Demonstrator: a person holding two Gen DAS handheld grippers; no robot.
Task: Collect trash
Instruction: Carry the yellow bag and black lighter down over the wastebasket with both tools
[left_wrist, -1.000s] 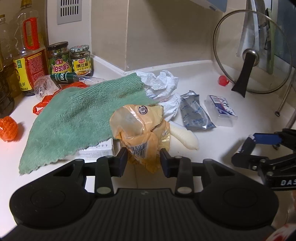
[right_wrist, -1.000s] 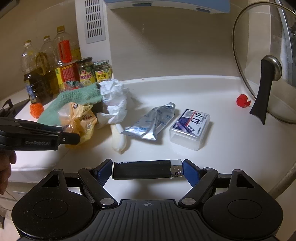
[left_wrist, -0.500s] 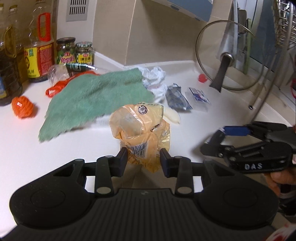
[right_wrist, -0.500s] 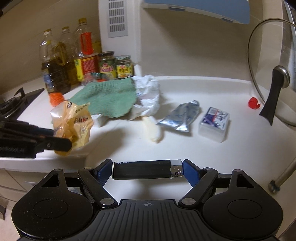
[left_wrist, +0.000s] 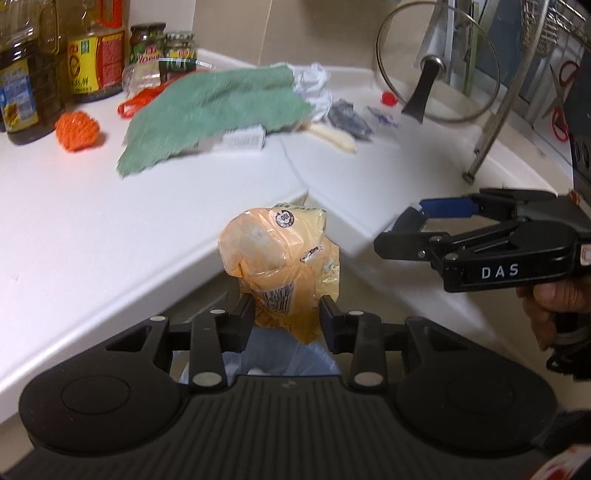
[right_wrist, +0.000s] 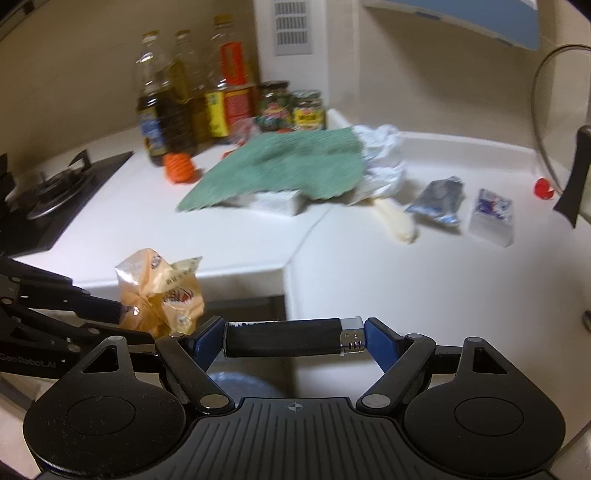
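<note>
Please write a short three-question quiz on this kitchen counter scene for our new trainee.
1. True or false: the left gripper holds a yellow wrapper.
2. What lies end to end between the right gripper's jaws?
3. The green cloth partly covers: A) a white box, B) a glass lid, C) a stove.

Key: 1 true. 2 a black lighter. 3 A.
</note>
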